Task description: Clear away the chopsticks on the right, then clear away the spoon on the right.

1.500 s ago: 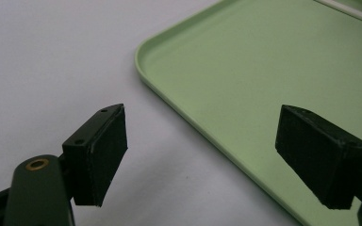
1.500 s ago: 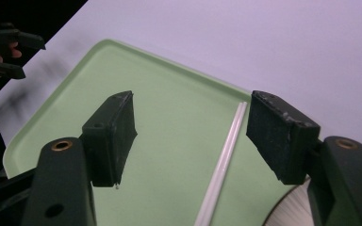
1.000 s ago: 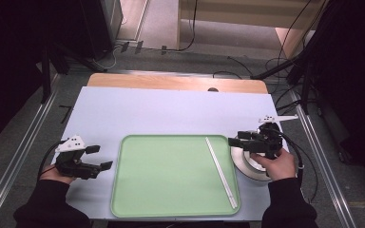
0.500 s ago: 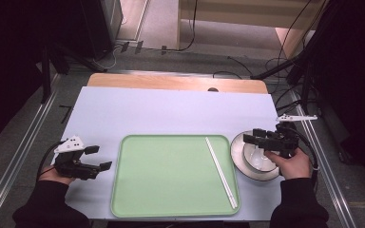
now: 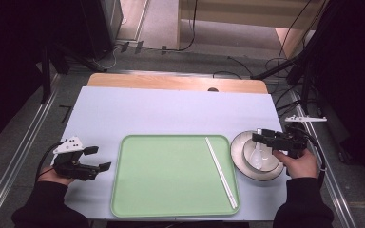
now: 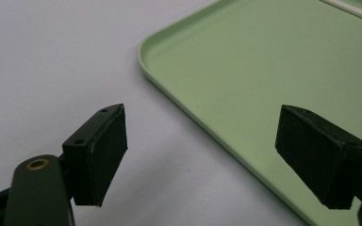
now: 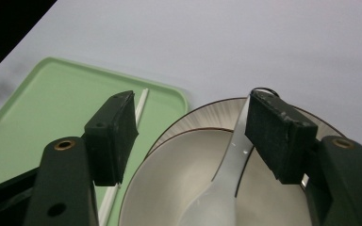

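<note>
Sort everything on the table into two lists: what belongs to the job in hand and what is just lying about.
In the job:
- right gripper, open over the dishes
- bowl
- spoon in the bowl
- plate under the bowl

Lying about:
- green tray
- chopsticks on the tray
- left gripper, idle, open

You worked at a pale lavender tabletop (image 5: 171, 114) with a bare wooden strip (image 5: 176, 83) along its far edge. Beyond it lay a grey floor (image 5: 161, 52) strewn with black cables (image 5: 190, 33) (dark stands crowded both sides), and metal rails (image 5: 24, 156) flanked the table.
</note>
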The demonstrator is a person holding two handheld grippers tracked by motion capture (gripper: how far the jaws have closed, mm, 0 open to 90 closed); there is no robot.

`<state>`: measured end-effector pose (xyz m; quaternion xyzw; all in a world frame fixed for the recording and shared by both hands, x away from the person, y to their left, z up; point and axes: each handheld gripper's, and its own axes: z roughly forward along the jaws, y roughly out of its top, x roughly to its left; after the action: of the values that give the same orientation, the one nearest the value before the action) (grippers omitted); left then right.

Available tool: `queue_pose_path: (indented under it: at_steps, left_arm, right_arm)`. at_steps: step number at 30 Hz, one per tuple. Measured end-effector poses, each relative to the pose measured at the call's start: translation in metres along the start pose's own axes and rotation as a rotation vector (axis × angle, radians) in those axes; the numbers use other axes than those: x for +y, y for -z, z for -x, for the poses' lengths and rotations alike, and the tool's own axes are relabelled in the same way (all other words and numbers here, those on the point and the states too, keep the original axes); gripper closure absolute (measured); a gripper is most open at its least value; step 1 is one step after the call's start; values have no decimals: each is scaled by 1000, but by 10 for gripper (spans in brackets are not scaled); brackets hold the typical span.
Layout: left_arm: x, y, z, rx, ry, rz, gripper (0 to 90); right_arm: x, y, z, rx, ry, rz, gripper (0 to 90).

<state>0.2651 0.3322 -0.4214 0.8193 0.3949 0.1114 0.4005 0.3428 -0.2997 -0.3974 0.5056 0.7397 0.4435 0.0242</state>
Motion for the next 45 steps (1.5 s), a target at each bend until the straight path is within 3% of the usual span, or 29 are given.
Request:
queue_pose_path:
  at_steps: [17,26,34,45]
  left_arm:
    - [-1,0,0,-5,0,1,174]
    - [0,0,0,1,1,-4,174]
    - [0,0,0,3,2,-5,174]
    - [-1,-1,0,-3,3,-1,174]
  right_arm:
    - [-3,4,17,-33,-40,23,354]
    - [-3,-6,27,-37,-63,8,366]
    - [0,-22,32,-33,-78,-20,462]
    - [1,-30,33,-24,-85,-46,615]
